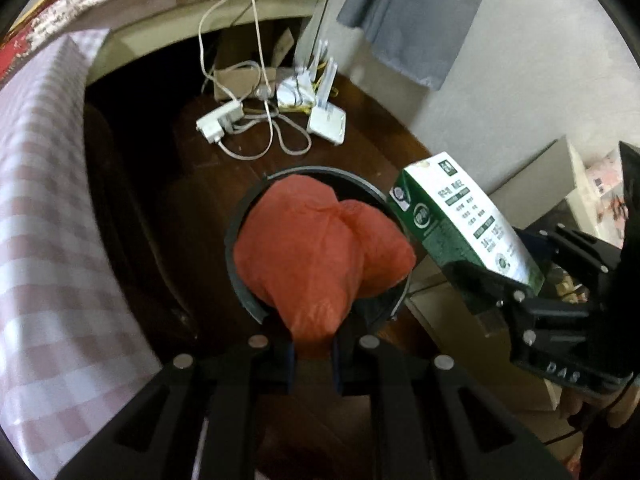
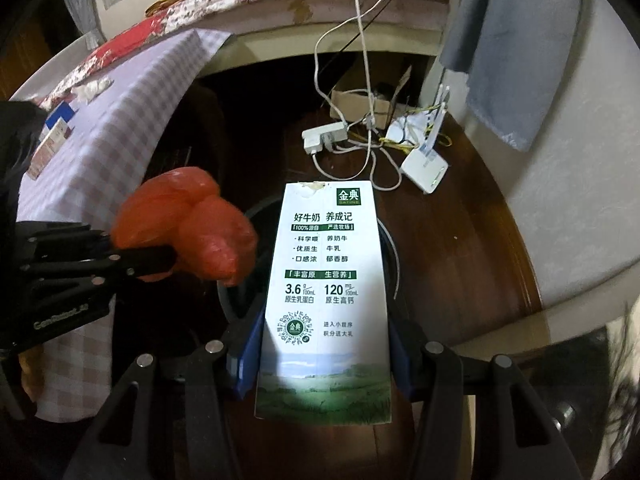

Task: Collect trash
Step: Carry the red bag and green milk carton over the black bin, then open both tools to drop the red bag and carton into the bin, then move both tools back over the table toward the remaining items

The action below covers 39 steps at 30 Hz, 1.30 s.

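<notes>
A: State the condition of each gripper.

B: The left gripper (image 1: 314, 354) is fully closed, pinching a gathered neck of the orange plastic bag (image 1: 320, 248) at lower centre of the left wrist view. The right gripper (image 2: 322, 350) stands partly open, its blue pads (image 2: 250, 354) clamped on the lower flanks of the milk carton (image 2: 326, 280).

A: Handling properties?

B: The bag appears soft, light and slippery; the bunched neck is the sound hold. The carton looks stiff, probably light and crushable; grip across its narrow flat sides.

A: Orientation and location?

B: The carton's long axis runs away from the fingers toward frame top, opened end farthest. Both items hang over the dark round bin (image 1: 240, 220) at frame centre, on the wooden floor (image 2: 472, 240).
</notes>
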Available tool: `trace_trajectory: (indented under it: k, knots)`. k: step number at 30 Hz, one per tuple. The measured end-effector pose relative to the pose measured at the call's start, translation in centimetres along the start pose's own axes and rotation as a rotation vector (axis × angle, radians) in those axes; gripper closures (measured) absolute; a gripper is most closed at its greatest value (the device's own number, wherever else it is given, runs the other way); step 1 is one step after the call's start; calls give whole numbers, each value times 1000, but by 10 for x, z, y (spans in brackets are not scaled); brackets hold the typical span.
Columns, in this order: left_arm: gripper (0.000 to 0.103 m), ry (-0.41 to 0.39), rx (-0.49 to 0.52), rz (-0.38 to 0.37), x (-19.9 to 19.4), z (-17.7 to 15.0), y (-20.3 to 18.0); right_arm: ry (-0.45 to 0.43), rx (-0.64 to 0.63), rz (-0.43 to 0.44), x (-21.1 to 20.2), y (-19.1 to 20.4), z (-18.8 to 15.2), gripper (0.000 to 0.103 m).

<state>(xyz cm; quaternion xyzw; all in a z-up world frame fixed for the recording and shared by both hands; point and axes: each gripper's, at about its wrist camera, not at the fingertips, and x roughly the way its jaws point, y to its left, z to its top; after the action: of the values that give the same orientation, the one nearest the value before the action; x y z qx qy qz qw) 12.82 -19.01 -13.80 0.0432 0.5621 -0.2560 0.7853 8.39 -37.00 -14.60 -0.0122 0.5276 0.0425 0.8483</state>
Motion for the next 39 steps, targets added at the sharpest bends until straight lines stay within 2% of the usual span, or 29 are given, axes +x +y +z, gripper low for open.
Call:
trace_trajectory:
  k: [4,8,10,11,12,13,15,18,20,25,27,32,34,39]
  knots:
    - [89,76,-2,6,30,8,-6,37,-48,18,29,2,0,47]
    - [88,171,-61,-9,68,13,1,100,-127,42,70,5,-1,47]
    - [76,205,-101,-13,86,13,6,111,-198,5,88,10,-4,45]
    - [51,216,-112,-6,90,12,8,96,-218,-43,94,9,-6,43]
    - [38,217,-122,0,91,11,9,92,-205,-65,97,3,-9,39]
    - [38,206,-121,6,87,9,9,94,-189,-67,97,-1,-10,35]
    - [34,171,-95,28,74,8,6,82,-143,-92,88,-13,-11,35]
    - [29,96,-75,59,48,9,3,53,-68,-113,60,-26,-13,30]
    - [28,35,-64,90,26,8,0,34,-31,-132,41,-28,-13,26]
    - [28,-94,-34,115,-27,4,3,-47,54,-131,-8,-18,-2,25]
    - [28,-121,-38,117,-41,4,10,-70,69,-143,-22,-10,6,25]
    - [27,-220,-31,119,-88,2,25,-140,61,-112,-55,21,33,23]
    - [27,-254,-40,140,-106,-2,37,-159,41,-98,-64,38,44,20]
    - [27,-315,-102,199,-136,-20,77,-204,-47,-48,-79,87,68,20]
